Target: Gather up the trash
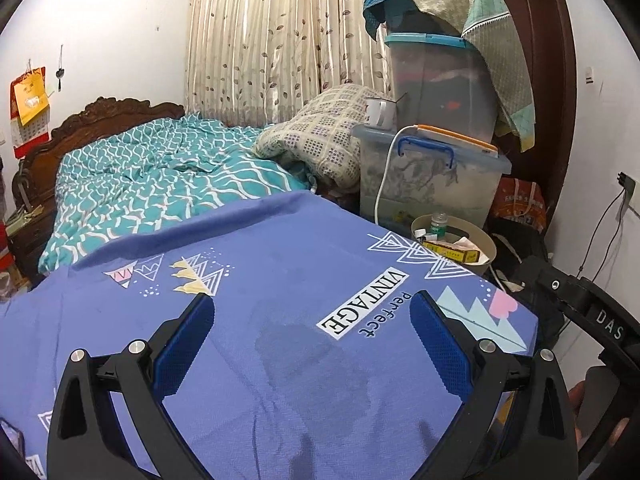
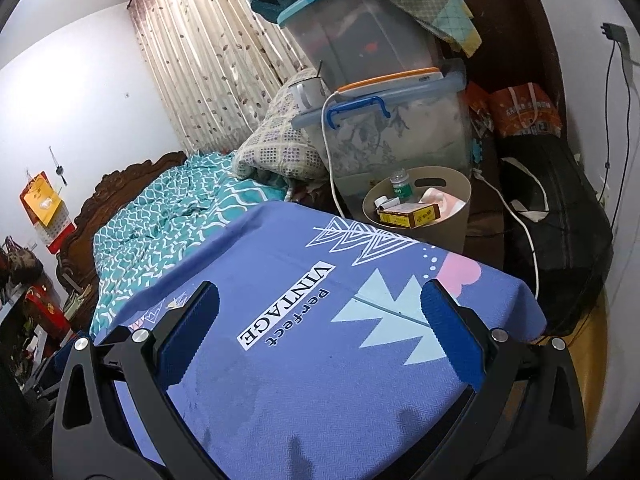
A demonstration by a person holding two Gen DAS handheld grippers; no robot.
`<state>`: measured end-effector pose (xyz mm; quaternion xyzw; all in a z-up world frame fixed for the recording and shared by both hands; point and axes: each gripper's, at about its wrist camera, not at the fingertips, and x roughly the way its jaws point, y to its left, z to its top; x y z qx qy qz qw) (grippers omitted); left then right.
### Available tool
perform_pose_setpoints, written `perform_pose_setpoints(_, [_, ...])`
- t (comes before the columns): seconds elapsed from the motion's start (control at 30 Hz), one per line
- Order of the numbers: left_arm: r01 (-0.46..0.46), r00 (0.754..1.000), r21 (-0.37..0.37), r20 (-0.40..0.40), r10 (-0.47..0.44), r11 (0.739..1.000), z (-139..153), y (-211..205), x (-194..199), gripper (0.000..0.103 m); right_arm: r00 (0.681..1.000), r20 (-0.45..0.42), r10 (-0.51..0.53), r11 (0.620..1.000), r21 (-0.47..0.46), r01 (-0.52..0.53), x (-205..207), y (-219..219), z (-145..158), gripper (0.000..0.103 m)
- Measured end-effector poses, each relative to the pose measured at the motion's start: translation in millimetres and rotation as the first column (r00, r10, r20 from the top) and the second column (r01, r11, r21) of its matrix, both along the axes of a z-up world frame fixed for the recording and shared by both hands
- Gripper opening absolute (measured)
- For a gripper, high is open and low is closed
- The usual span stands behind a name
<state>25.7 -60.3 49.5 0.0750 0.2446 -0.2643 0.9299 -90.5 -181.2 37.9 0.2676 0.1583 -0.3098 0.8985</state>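
Bedroom, blue cloth [image 1: 280, 280], both grippers level above it, left gripper [image 1: 312, 312] and right gripper [image 2: 320, 300] jaws spread, empty

Home bedroom, lived-in and cluttered. Carved wooden headboard [image 1: 100, 120] with a rumpled teal patterned duvet [image 1: 160, 176], leaf-print curtain [image 1: 272, 40] behind, folded quilt [image 1: 320, 132] next to stacked clear storage bins [image 1: 432, 176] draped with cloth. Wall calendar [image 1: 30, 108] by the bed; small bin [image 1: 476, 240] of household trash beside a purple printed sheet [image 1: 280, 300].
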Motion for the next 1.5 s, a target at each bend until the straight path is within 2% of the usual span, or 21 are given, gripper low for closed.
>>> perform_pose_setpoints(0.6, [-0.034,0.998,0.066,-0.050,0.037,0.997,-14.7,-3.2,-2.4,0.094,1.000,-0.012,0.014,1.000,0.022,-0.014,1.7,0.2,-11.2,0.100])
perform_pose_setpoints(0.93, [-0.048,0.982,0.145,-0.173,0.073,0.988,-40.0,-8.0,7.4,0.094,0.999,-0.039,0.025,0.997,0.078,-0.022,4.6,-9.7,-26.6,0.100])
perform_pose_setpoints(1.07, [-0.058,0.972,0.147,-0.219,0.089,0.987,-49.2,-6.0,10.1,0.094,0.999,-0.045,0.027,0.996,0.088,-0.023,4.7,-13.2,-28.2,0.100])
perform_pose_setpoints(1.5, [-0.061,0.962,0.176,-0.251,0.105,0.983,-50.2,-10.0,13.3,0.094,0.997,-0.058,0.043,0.989,0.144,-0.034,7.6,-25.8,-44.0,0.100])
